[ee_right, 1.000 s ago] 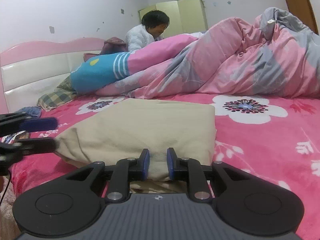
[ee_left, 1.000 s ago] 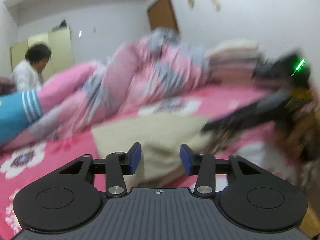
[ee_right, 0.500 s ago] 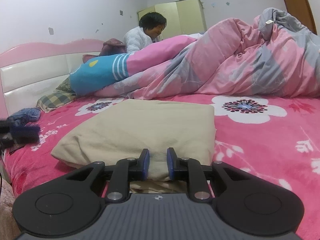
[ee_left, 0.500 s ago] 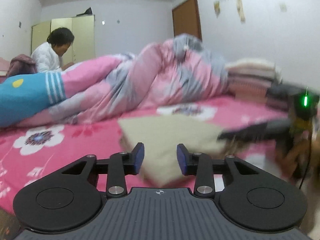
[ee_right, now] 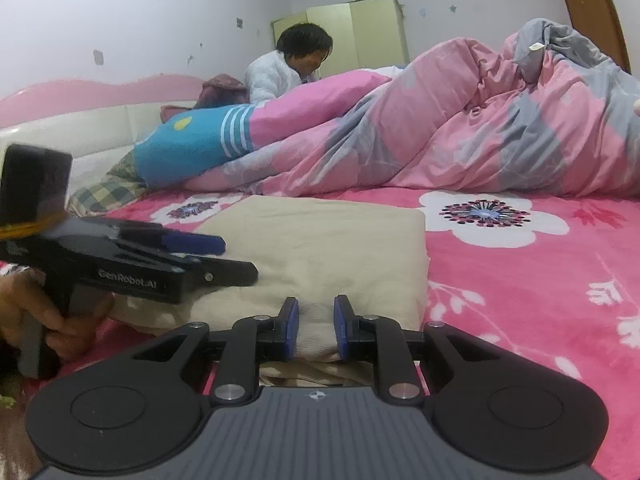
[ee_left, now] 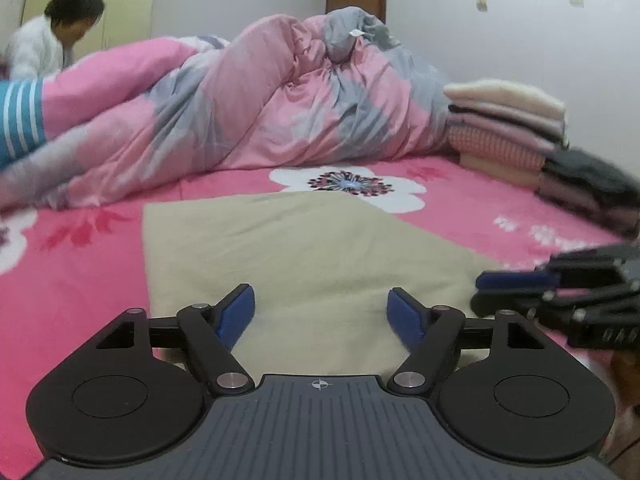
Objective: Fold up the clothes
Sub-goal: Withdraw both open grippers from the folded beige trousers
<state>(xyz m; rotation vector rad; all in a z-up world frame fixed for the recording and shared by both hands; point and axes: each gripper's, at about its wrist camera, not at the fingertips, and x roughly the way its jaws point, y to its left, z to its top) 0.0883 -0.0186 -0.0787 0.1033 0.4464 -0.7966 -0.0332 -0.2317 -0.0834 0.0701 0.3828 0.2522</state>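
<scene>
Gripping the folded beige cloth garment (ee_right: 320,248) at its near edge, right gripper (ee_right: 316,330) | left gripper (ee_left: 320,312) jaws just spread, unclenched, over garment | pink floral bedsheet (ee_left: 80,264) beneath

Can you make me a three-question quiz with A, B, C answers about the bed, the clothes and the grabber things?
1. Where is the stack of folded clothes?
A. beside the crumpled pink and grey quilt
B. on the floor
C. on top of the folded beige cloth

2. What colour are the pads on the fingers?
A. red
B. blue
C. green

3. How is the left gripper?
A. shut on the cloth
B. holding a sock
C. open, nothing pinched

Answers: 1 A, the stack sits at the quilt's end. 2 B, both grippers show blue pads. 3 C, its fingers stand wide, having just been opening above the cloth.
</scene>
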